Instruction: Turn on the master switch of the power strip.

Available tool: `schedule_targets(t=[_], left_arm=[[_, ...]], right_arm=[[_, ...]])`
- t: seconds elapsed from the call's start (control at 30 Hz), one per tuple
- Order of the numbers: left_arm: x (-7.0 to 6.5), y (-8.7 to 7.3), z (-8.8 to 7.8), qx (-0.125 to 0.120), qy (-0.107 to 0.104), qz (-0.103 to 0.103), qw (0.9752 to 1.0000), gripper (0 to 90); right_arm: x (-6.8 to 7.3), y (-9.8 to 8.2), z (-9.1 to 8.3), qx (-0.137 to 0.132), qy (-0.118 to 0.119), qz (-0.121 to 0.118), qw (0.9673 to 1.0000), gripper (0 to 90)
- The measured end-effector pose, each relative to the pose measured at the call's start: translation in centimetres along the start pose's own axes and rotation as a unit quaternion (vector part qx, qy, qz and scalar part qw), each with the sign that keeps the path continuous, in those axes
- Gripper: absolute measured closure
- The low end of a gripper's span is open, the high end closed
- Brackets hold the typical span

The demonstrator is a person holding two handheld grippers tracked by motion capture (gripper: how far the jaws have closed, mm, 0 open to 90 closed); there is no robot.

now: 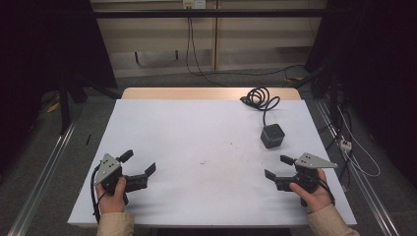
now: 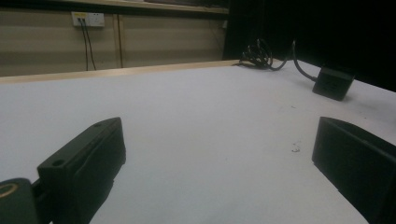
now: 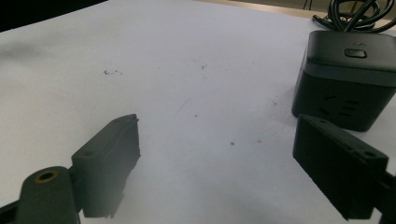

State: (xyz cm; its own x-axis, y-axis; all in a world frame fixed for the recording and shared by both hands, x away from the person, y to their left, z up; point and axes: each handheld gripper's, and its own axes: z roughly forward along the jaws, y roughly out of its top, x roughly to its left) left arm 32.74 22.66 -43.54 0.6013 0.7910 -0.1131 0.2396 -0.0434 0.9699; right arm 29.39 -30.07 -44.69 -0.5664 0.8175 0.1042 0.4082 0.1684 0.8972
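A white table stands on a grey floor. On its far right sits a dark cube power socket, its black cord coiled at the far edge. A wall outlet holds 2 cables.

Cube power strip on desk, right side, coiled cable behind it at far edge, wall socket beyond desk.
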Motion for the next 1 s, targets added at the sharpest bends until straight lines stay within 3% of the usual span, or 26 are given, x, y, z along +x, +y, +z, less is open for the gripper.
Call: schedule_targets(t=[1.0], left_arm=[[0.00,-0.11,0.07,0.004,0.000,0.000,1.0000,2.4]], right_arm=[[0.30,-0.82,-0.26,0.010,0.002,-0.006,0.9999,14.5]])
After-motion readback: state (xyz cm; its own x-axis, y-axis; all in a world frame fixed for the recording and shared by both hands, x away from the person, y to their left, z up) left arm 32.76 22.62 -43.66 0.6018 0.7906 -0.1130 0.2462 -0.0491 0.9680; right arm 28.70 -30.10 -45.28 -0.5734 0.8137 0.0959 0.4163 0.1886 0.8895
